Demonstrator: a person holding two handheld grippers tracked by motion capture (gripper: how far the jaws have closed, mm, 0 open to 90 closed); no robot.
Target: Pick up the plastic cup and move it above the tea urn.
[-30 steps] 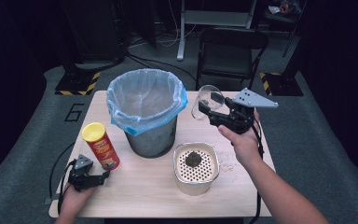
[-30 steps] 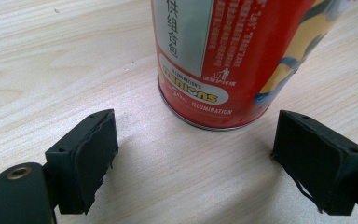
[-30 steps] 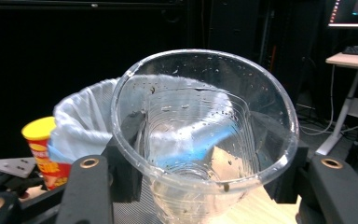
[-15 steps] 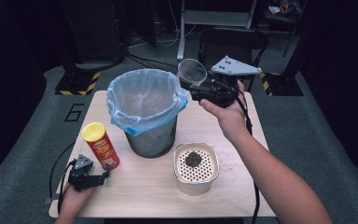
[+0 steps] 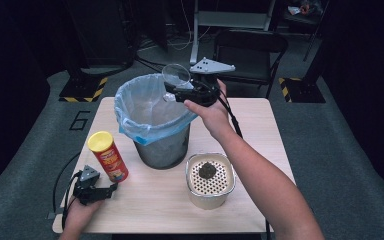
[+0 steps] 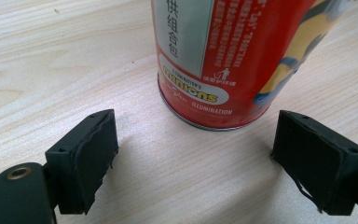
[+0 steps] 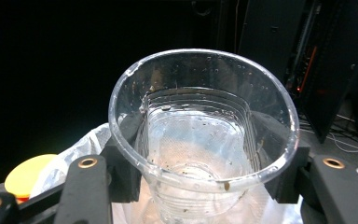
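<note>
Carried across from beside the strainer basket [image 5: 210, 181], the clear plastic cup [image 5: 176, 76] now hangs over the far rim of the lined bin [image 5: 152, 120], pinched by its sides in my right gripper [image 5: 180, 93], whose pads squeeze its ribbed wall as the right gripper view shows. That puts it where I would judge the next thing is tipping or dropping it into the blue liner; it looks emptied already, with only brown flecks and droplets clinging inside, and a dark clump sits in the basket just in front of the bin. Nothing else has shifted: my left gripper [image 5: 92, 187] rests on the table to the near left of the bin, jaws spread wide and holding nothing, the red chip can [image 6: 233, 60] standing just ahead of them, untouched. On that can I read "MINIONS" and "ILLUMINATION" below it, with a column of Chinese characters, 供组合包, on a pale panel. A "6" is marked on the floor left of the bin.
</note>
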